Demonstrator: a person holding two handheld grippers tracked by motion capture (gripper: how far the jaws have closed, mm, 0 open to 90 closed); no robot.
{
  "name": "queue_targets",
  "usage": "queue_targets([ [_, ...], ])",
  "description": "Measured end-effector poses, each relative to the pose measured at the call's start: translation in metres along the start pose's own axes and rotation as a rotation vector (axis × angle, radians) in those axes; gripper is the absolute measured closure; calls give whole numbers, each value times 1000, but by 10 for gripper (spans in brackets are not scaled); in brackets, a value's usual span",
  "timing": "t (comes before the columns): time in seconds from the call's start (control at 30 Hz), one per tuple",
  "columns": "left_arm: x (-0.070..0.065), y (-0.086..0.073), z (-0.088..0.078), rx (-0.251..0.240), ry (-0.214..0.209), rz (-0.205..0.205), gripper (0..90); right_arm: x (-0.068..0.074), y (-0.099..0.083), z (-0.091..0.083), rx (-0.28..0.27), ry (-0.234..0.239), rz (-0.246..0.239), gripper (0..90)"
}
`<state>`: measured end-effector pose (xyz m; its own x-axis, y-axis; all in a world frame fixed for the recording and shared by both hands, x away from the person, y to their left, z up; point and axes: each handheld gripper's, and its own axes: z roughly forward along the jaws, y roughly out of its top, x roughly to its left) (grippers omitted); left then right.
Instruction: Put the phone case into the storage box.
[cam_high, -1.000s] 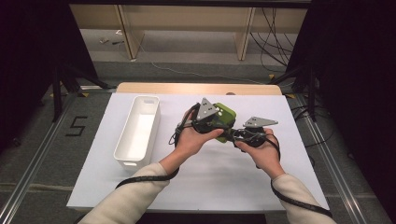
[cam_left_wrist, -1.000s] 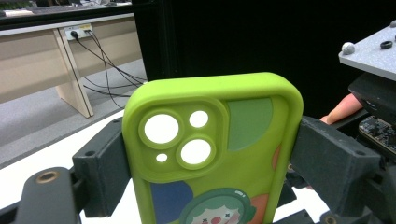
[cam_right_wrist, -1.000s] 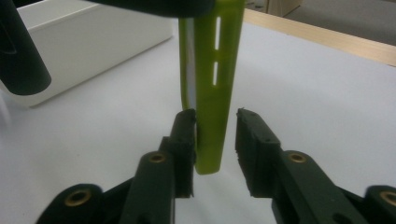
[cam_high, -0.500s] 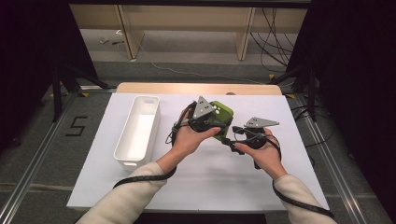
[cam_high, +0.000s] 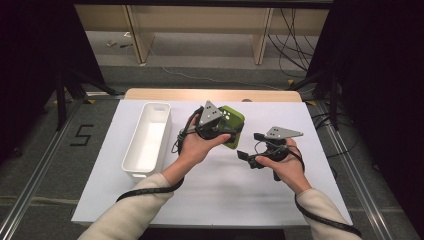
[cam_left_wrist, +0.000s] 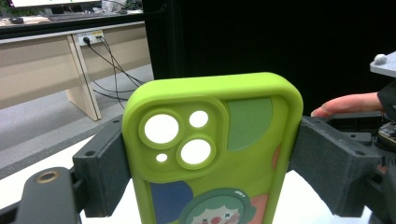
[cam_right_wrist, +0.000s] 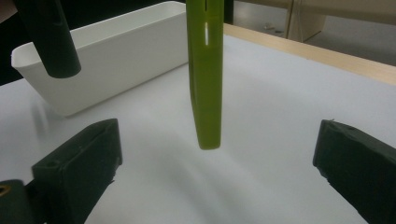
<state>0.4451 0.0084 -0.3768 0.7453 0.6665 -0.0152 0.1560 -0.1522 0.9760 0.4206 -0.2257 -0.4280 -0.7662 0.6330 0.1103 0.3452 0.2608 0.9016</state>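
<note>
My right tongs (cam_high: 245, 156) just opened wide, let go of green phone case (cam_high: 231, 125). Left tongs (cam_high: 227, 131) squeeze case by its sides, up off tabletop (cam_high: 225, 190), right of white bin (cam_high: 147, 137). Hand-over looks done; bin maybe next.

On the bench (cam_high: 210, 195), the bin (cam_high: 147, 140) is sitting at the left, lying lengthwise away from the person. Just right of the bin, the left tool (cam_high: 227, 131) is holding the phone case (cam_high: 231, 122) above the bench, its jaws pressing on the case's two side edges. The right tool (cam_high: 250, 150) is hovering near, to the right of the case and closer to the person, its spread jaws standing apart from the case's lower end
</note>
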Motion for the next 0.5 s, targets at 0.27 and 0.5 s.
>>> queue_targets([
  [0.27,5,1,-7,-3,19,0,167,0,-3,-11,-28,-12,-8,7],
  [0.5,5,2,-14,1,34,-14,167,1,-7,-19,-36,-19,-7,7],
])
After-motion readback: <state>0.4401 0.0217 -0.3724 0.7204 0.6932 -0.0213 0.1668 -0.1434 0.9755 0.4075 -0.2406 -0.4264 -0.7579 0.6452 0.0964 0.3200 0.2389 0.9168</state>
